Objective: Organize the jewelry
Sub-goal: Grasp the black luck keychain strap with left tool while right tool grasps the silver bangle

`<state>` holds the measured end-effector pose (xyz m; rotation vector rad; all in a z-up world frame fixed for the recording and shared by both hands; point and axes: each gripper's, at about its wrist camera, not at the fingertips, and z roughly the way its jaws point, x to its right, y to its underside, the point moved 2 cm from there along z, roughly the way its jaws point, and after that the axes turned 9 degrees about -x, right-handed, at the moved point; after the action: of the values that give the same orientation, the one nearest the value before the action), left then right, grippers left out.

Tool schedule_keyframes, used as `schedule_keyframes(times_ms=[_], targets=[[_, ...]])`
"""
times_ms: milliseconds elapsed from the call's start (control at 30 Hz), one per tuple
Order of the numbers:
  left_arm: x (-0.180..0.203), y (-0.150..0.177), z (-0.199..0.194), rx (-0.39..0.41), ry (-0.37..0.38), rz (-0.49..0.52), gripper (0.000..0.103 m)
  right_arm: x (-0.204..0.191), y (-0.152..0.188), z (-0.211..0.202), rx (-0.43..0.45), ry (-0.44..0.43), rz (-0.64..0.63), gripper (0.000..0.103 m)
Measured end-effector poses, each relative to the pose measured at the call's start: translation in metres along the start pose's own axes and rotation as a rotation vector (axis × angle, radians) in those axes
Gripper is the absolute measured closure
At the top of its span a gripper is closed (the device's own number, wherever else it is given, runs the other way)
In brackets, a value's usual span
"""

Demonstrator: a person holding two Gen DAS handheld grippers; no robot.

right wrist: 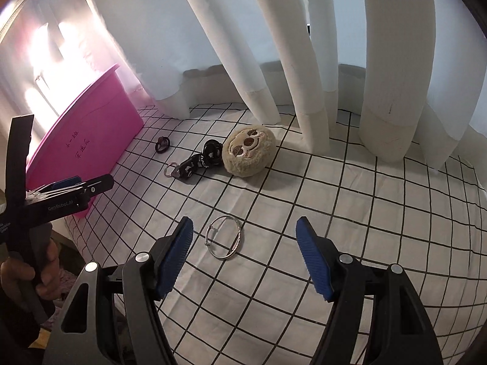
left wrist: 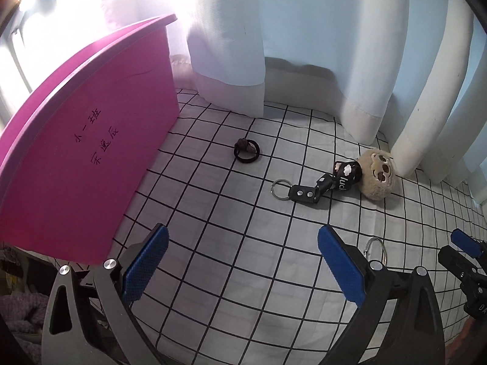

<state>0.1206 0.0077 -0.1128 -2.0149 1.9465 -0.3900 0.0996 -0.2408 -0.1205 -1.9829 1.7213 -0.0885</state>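
Both grippers hover over a white grid-checked bed sheet (right wrist: 304, 200) — left gripper (left wrist: 243, 261) jaws wide, empty; right gripper (right wrist: 243, 255) jaws wide, a thin silver bangle (right wrist: 225, 237) lying flat between them; pink box (left wrist: 91, 140) at ten o'clock; plush keychain (right wrist: 243, 152) at twelve; black hair tie (left wrist: 246, 151) beside it; curtains edge the far side.

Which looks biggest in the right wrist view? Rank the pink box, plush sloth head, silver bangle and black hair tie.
1. pink box
2. plush sloth head
3. silver bangle, though it lies nearest the camera, so its rank is unsure
4. black hair tie
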Motion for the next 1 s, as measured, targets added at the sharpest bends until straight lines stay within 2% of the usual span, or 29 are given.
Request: schedule_keyframes(times_ms=[133, 533, 1000], targets=[[0.006, -0.015, 0.02, 0.007, 0.022, 0.074, 0.006, -0.007, 0.005, 0.017, -0.016, -0.002, 0.04, 0.036], [0.04, -0.049, 0.073, 0.038, 0.133, 0.338, 0.006, -0.029, 0.02, 0.057, 0.001, 0.118, 0.154, 0.036], [0.07, -0.052, 0.097, 0.026, 0.231, 0.484, 0.006, -0.042, 0.025, 0.084, 0.012, 0.279, 0.184, 0.036]])
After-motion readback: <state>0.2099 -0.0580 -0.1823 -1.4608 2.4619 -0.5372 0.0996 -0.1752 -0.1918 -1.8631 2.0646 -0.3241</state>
